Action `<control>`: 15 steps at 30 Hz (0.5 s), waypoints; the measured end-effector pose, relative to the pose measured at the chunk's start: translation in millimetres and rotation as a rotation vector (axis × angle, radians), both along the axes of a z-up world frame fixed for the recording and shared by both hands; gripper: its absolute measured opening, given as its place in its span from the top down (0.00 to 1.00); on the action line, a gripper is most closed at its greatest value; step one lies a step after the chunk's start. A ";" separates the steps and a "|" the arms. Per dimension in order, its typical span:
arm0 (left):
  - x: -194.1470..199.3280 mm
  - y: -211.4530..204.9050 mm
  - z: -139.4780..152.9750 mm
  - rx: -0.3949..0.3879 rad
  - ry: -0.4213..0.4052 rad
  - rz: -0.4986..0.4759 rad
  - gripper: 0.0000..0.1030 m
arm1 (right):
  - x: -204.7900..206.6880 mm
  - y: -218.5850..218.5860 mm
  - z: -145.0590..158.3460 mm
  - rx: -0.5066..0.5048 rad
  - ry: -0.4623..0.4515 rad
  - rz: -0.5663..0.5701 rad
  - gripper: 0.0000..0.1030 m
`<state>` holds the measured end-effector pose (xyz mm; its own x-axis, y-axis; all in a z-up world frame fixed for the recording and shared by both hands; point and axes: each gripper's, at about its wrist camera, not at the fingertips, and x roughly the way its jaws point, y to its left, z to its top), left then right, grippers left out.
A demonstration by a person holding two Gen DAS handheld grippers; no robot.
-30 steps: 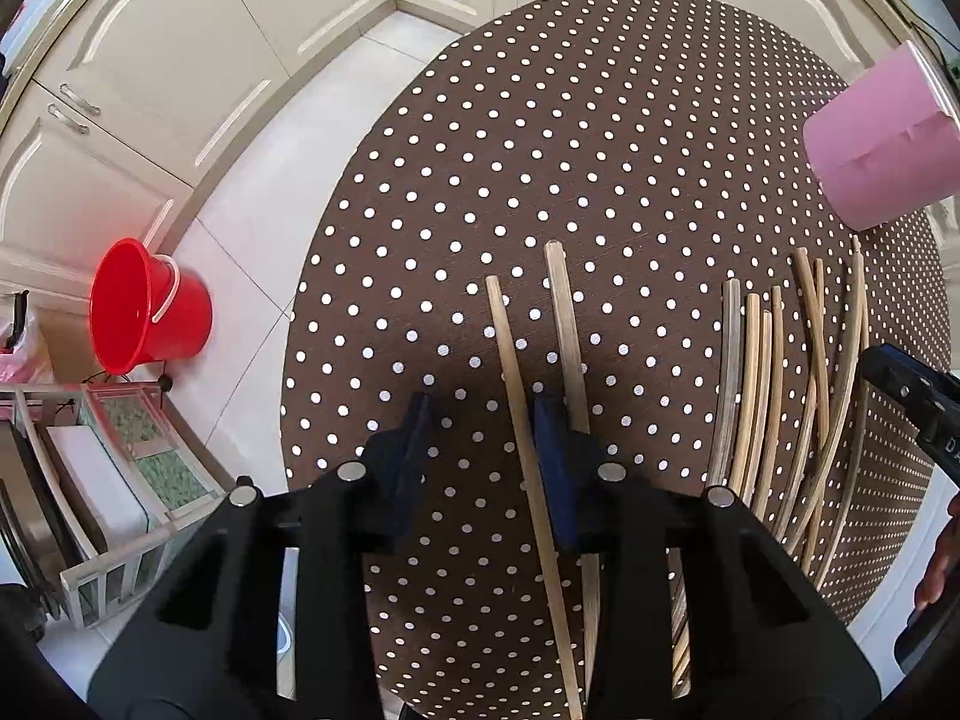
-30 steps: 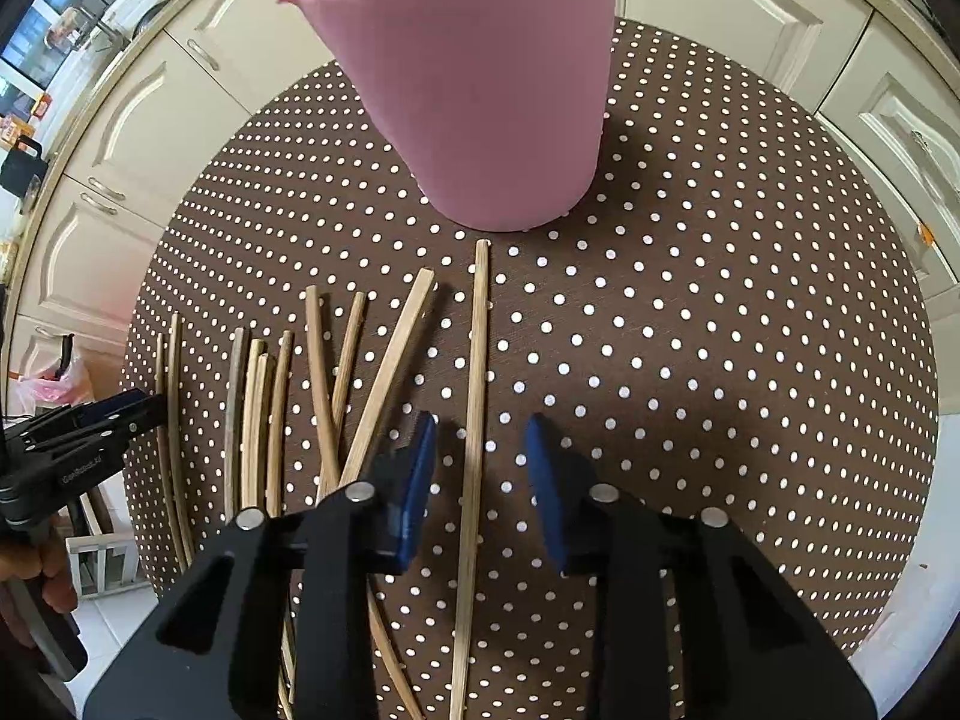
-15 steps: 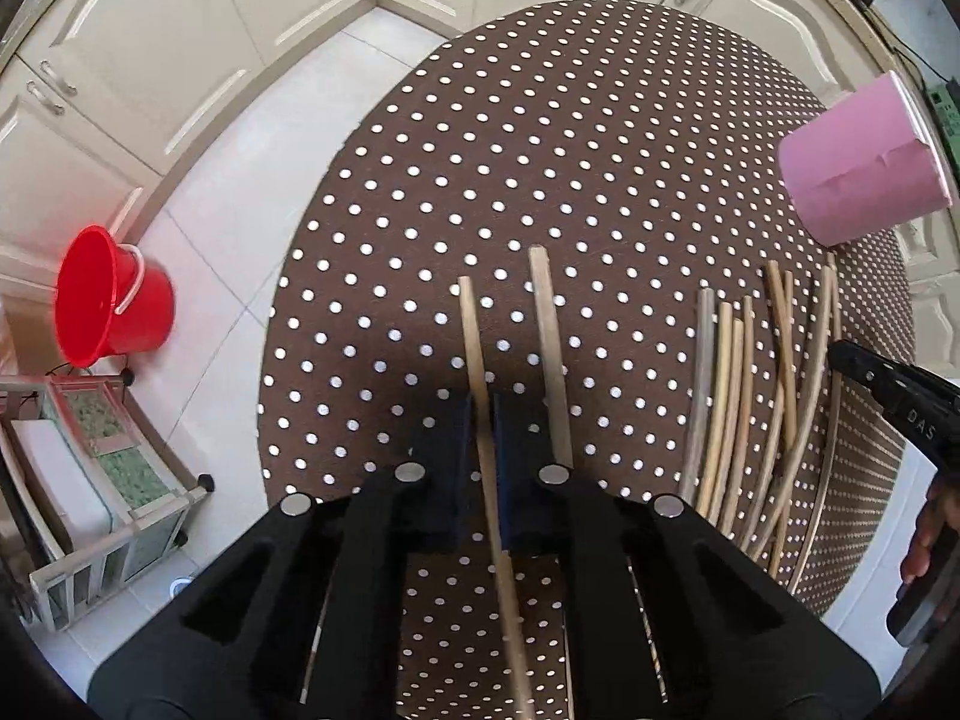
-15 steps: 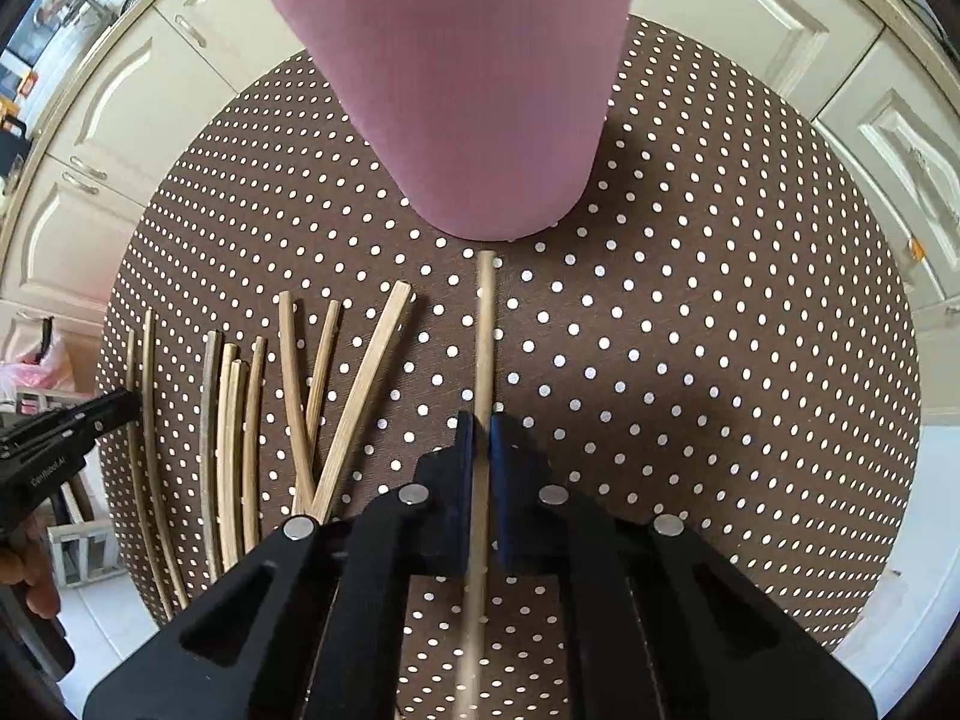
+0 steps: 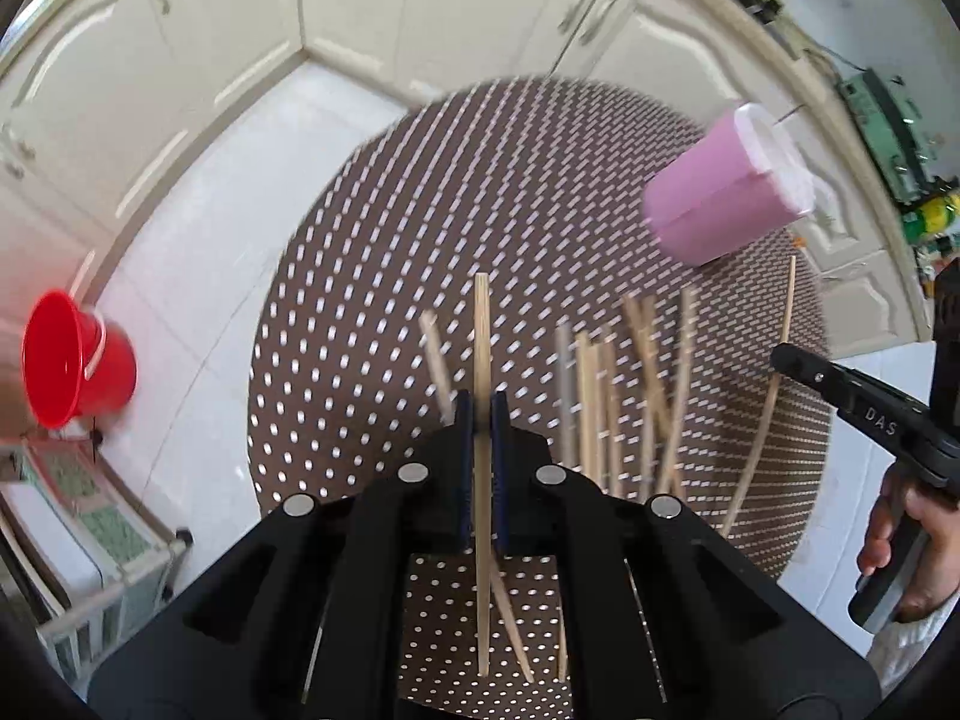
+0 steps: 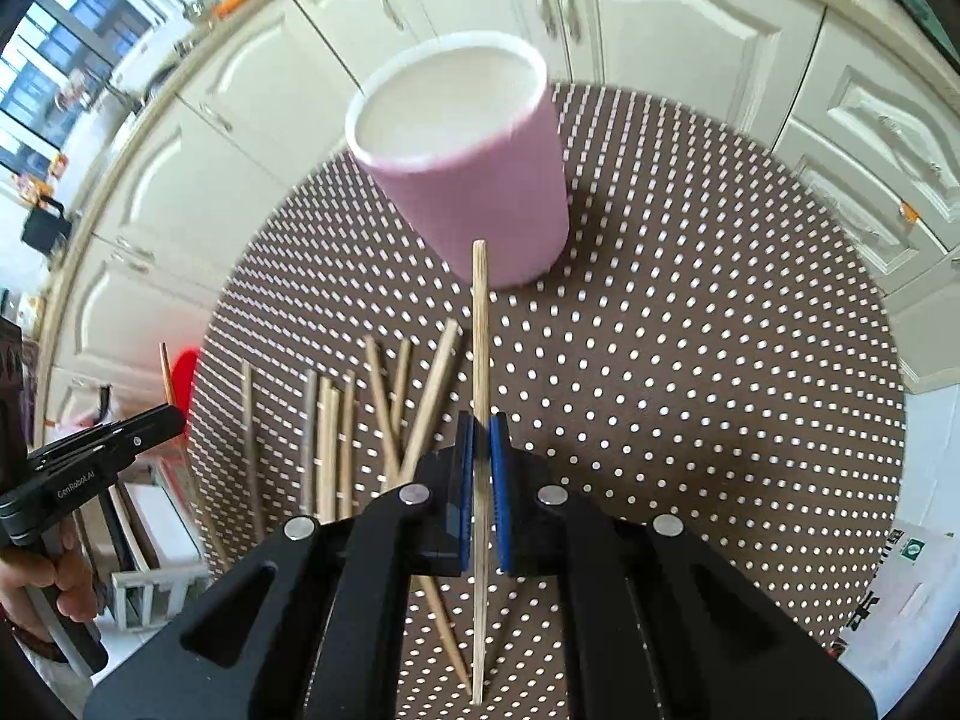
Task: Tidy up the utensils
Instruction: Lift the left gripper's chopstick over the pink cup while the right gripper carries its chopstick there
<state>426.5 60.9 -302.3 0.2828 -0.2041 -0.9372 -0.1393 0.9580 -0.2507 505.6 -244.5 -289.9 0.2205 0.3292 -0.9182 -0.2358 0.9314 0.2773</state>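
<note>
My left gripper (image 5: 481,405) is shut on a bamboo chopstick (image 5: 481,336) and holds it above the round brown polka-dot table (image 5: 372,312). My right gripper (image 6: 481,426) is shut on another chopstick (image 6: 479,324), lifted, its tip pointing at the pink cup (image 6: 474,168). The cup stands upright with a white rim and looks empty. Several loose chopsticks (image 6: 336,438) lie on the table left of the right gripper. In the left wrist view they (image 5: 606,396) lie right of the left gripper, and the pink cup (image 5: 726,198) is at the far right. The right gripper with its chopstick (image 5: 774,396) shows there too.
A red bucket (image 5: 72,360) stands on the white floor left of the table. A wire rack (image 5: 90,516) is at the lower left. Cream cabinets (image 6: 690,30) ring the far side. The left gripper (image 6: 90,462) shows at the left edge of the right wrist view.
Both grippers went from open to shut, each on one chopstick, then lifted it off the table. The views have risen and pulled back.
</note>
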 end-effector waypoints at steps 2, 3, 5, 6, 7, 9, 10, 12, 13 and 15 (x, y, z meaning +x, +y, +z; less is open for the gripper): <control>1.1 -3.1 17.7 -0.007 -0.033 -0.022 0.95 | -5.3 -8.7 18.5 0.020 -0.032 -0.016 0.95; 0.8 -5.1 25.3 -0.009 -0.048 -0.035 0.95 | -11.6 -8.7 29.2 0.025 -0.042 -0.021 0.95; 1.2 -9.3 39.3 -0.011 -0.077 -0.060 0.95 | -19.0 -15.7 44.7 0.036 -0.073 -0.036 0.96; -1.7 -10.8 43.9 -0.013 -0.087 -0.072 0.95 | -25.5 -11.6 50.5 0.040 -0.083 -0.041 0.96; -2.7 -12.9 49.4 -0.010 -0.102 -0.084 0.95 | -29.4 -12.4 58.0 0.049 -0.099 -0.049 0.96; -3.5 -21.6 61.5 -0.015 -0.127 -0.111 0.95 | -36.6 -13.0 66.6 0.057 -0.124 -0.054 0.96; -4.4 -24.9 68.1 -0.015 -0.140 -0.124 0.95 | -40.0 -14.2 74.8 0.062 -0.142 -0.058 0.96; -5.3 -31.2 81.0 -0.020 -0.165 -0.145 0.95 | -44.2 -12.9 87.3 0.068 -0.168 -0.065 0.96; -6.5 -32.7 87.6 -0.022 -0.175 -0.153 0.95 | -45.7 -13.0 93.8 0.069 -0.183 -0.068 0.96; -4.6 -36.8 98.5 -0.024 -0.201 -0.165 0.95 | -51.1 -9.5 97.0 0.070 -0.210 -0.073 0.96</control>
